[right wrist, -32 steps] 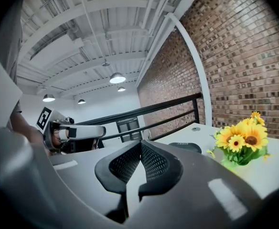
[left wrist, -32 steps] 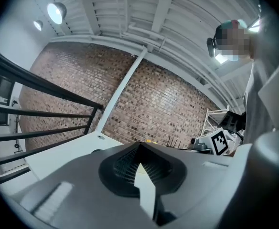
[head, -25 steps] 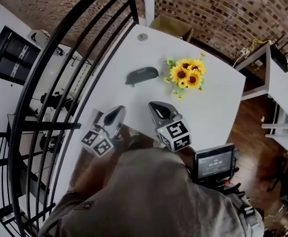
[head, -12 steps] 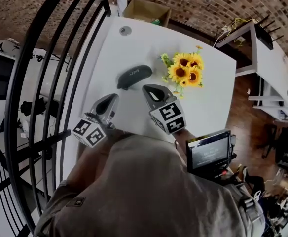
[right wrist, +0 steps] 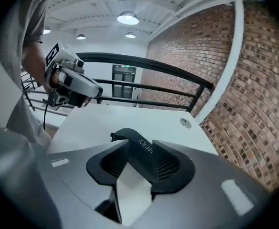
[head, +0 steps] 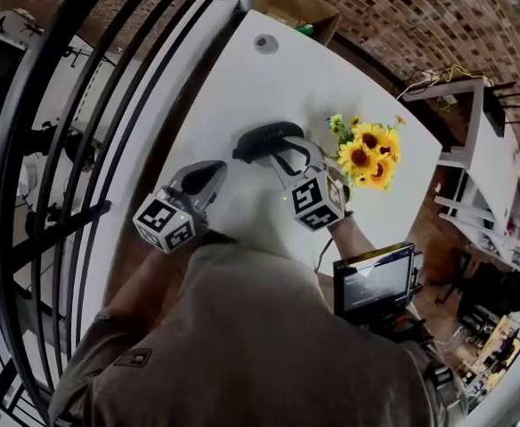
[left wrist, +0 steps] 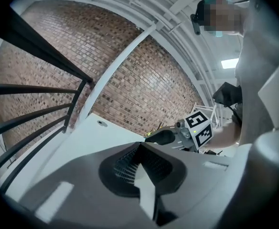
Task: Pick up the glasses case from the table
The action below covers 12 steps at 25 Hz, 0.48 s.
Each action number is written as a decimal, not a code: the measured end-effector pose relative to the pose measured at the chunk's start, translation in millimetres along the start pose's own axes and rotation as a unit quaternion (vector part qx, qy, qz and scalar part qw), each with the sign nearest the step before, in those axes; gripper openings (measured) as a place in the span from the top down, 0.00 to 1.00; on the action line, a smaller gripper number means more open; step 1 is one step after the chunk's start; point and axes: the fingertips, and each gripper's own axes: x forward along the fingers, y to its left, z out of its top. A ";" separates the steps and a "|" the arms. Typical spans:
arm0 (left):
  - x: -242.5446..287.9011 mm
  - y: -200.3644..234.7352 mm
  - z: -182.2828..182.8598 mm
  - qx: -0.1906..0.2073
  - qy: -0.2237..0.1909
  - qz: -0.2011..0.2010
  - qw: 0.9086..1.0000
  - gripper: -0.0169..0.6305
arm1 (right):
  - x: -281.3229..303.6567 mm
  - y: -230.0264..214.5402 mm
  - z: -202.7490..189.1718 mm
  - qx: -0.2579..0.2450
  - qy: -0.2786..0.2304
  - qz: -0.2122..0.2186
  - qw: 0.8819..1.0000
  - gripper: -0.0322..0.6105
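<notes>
The dark glasses case (head: 262,137) lies on the white table (head: 269,83), left of a sunflower bunch (head: 369,155). My right gripper (head: 287,152) tilts down onto the case's right end. In the right gripper view its jaws are opening, and the case (right wrist: 142,144) lies between the fingertips of that gripper (right wrist: 137,152), not pinched. My left gripper (head: 214,171) hovers over the table short of the case, its jaws together and empty. From the left gripper view the case (left wrist: 161,137) shows ahead of my left gripper (left wrist: 139,147), with the right gripper's marker cube (left wrist: 199,128) just behind it.
A black curved railing (head: 55,149) runs along the table's left edge. A round grommet (head: 265,44) sits near the far end, and a cardboard box (head: 296,9) stands beyond it. A small screen (head: 373,279) hangs at my right side.
Both grippers moved forward and down toward the case. The right one tipped downward, reached the case's near end, and its jaws parted around it.
</notes>
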 end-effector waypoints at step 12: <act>-34.3 37.8 -25.9 -0.039 0.002 0.046 0.998 0.97 | 67.4 22.3 -42.3 -0.338 0.165 0.140 0.916 0.31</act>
